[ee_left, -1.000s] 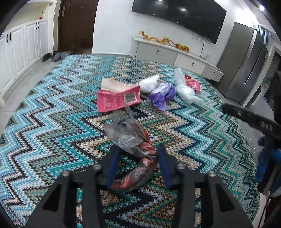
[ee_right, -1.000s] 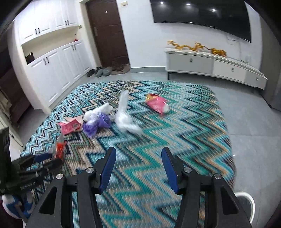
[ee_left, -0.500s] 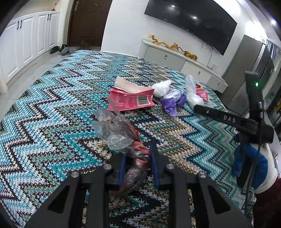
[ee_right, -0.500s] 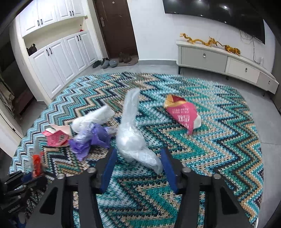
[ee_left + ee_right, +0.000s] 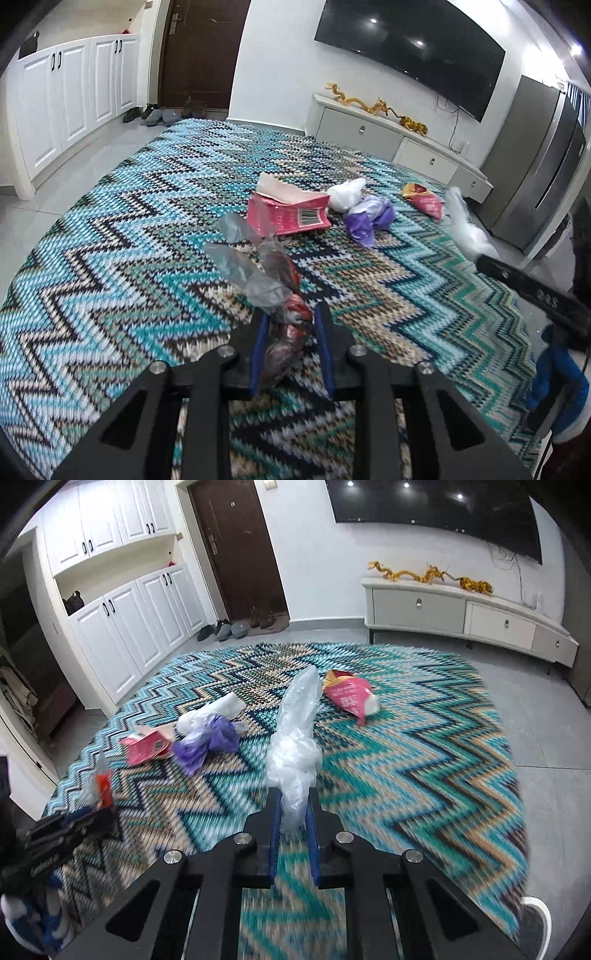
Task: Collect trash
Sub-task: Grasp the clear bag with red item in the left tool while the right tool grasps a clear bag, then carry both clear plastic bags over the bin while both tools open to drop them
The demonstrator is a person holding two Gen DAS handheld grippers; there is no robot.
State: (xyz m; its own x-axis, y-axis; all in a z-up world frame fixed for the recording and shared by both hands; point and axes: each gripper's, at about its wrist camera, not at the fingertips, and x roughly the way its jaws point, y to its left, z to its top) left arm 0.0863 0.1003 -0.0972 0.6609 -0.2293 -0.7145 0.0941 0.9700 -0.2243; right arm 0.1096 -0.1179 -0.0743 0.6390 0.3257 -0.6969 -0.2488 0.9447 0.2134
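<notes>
My left gripper [image 5: 290, 325] is shut on a crumpled grey plastic bag with red wrappers inside [image 5: 273, 280], which sticks up from the jaws above the zigzag rug [image 5: 110, 258]. My right gripper [image 5: 293, 812] is shut on a clear white plastic bag [image 5: 295, 738] that stands up between its blue pads. On the rug lie a pink carton [image 5: 291, 214], a white bag [image 5: 345, 194], a purple bag [image 5: 369, 218] and a red snack bag [image 5: 351, 696]. The right gripper [image 5: 532, 291] shows at the right edge of the left wrist view, and the left gripper [image 5: 62, 834] at the left edge of the right wrist view.
A low white TV cabinet [image 5: 461, 616] with gold dragon figures stands at the far wall under a wall TV [image 5: 410, 51]. White cupboards [image 5: 122, 627] and a dark door [image 5: 236, 550] with shoes are at the left. A steel fridge [image 5: 539, 162] stands far right.
The right gripper moved forward to the clear bag and shut on it, lifting it upright. The left gripper closed on the grey and red bag and rose slightly.
</notes>
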